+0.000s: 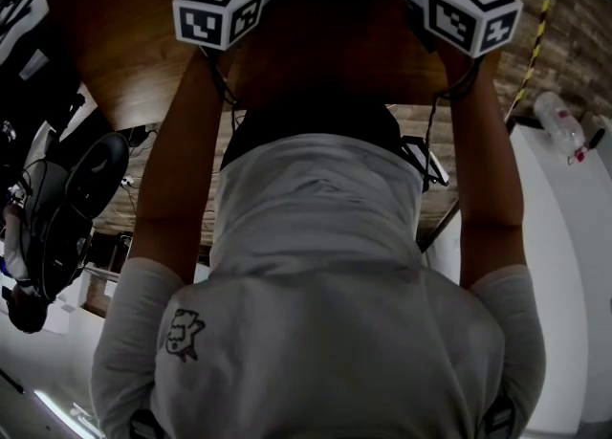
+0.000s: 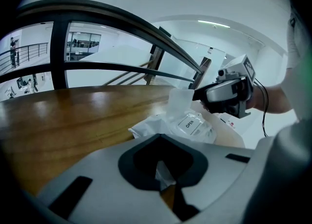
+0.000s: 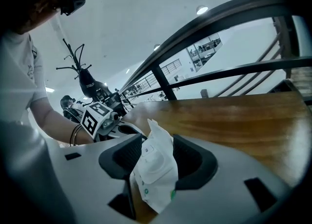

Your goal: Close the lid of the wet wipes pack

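Your left gripper: the jaws are drawn nearly together and pinch a white corner of the wet wipes pack in the narrow gap between them.
Your right gripper: the jaws stand on either side of the pack's raised end, and the white wrapper touches both pads; seen from the left gripper view, its tips meet the upright flap.
Wet wipes pack: it lies on the wooden table, between your two grippers and close to the near edge, crumpled, with a label reading "OPEN" on its top face.
Lid: a translucent flap standing upright off the top of the pack, so the pack is not closed.
Head view: it shows your white shirt and both forearms reaching to the table, with the left marker cube and the right marker cube near the top edge; the pack is hidden there.
Background: a dark railing curves behind the table.
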